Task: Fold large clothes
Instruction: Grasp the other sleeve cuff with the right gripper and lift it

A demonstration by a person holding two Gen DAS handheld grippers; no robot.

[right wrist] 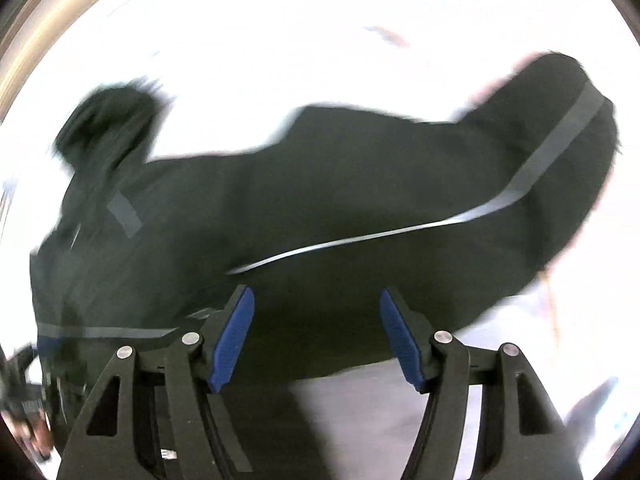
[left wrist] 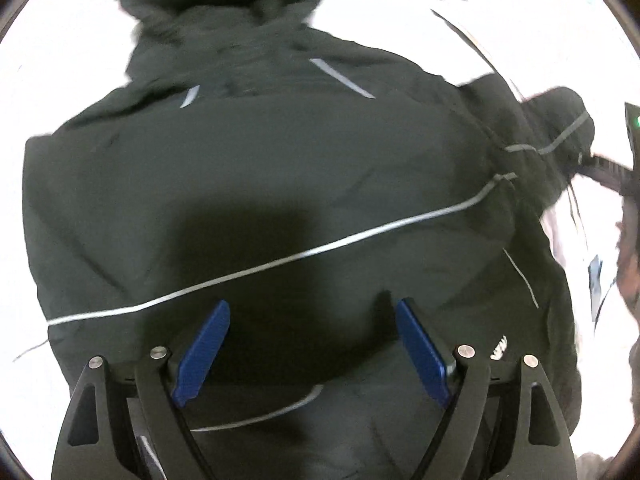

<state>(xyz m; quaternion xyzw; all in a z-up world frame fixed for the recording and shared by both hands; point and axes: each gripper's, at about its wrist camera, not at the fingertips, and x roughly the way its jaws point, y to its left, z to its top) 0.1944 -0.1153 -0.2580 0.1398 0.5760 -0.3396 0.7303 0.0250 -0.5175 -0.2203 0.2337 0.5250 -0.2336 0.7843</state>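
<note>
The left gripper hangs wide open and empty over the back of the black jacket, which lies spread on the white worktop. The right gripper, also open and empty, hovers over a sleeve. This looks like an early fold; next, pinch the sleeve and carry it inward.

The jacket is smeared by motion blur in the right wrist view, its hood worst. In the left wrist view its hem runs off the bottom edge, and a dark object at right is cut off.
</note>
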